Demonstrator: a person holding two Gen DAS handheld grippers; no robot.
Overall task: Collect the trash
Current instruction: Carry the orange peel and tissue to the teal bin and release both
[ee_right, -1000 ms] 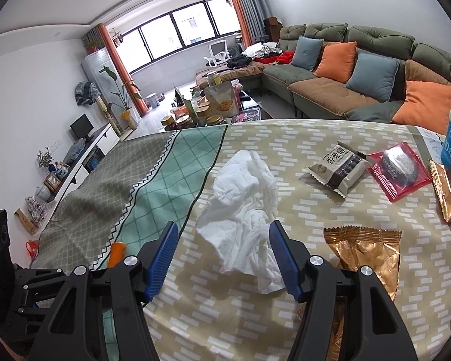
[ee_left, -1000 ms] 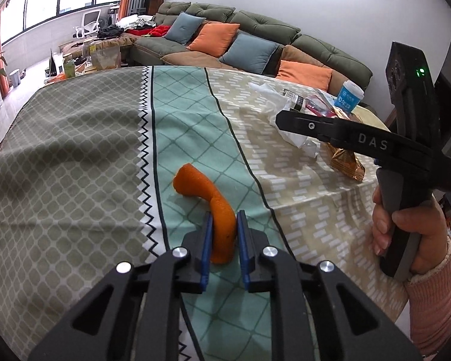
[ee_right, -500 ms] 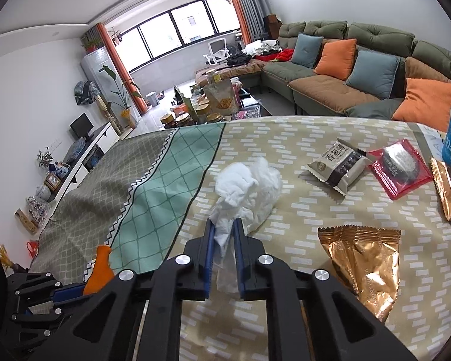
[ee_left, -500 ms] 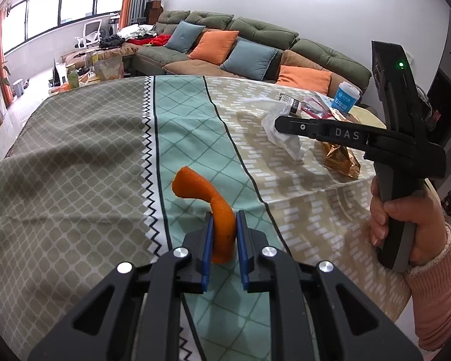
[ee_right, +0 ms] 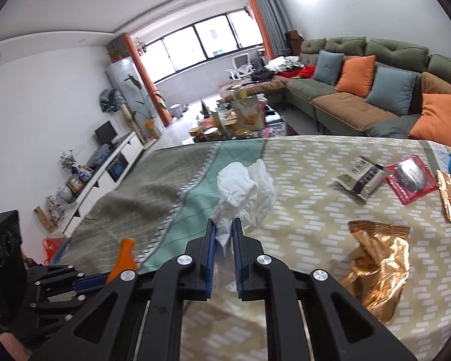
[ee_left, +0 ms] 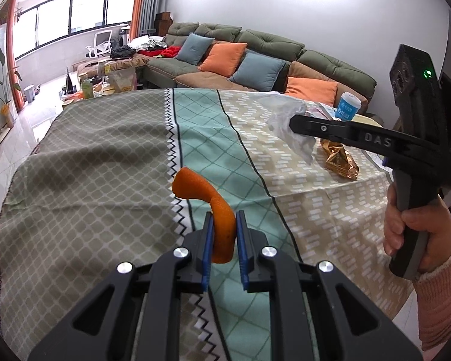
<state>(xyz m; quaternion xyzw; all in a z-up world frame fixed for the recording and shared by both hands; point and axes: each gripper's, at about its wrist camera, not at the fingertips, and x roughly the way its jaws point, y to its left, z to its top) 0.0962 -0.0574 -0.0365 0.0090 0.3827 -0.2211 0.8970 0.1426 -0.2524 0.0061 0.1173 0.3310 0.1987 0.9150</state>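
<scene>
Left gripper (ee_left: 223,231): jaws closed on orange peel (ee_left: 213,207), lifted above the tablecloth (ee_left: 90,165). Right gripper (ee_right: 224,237): jaws clamped on white tissue (ee_right: 246,192), held off the cloth. Gold wrapper (ee_right: 375,267) at 3 o'clock of the tissue; snack packets (ee_right: 360,180) at 2 o'clock.

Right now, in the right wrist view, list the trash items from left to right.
orange peel → white tissue → grey snack packet → red wrapper
</scene>
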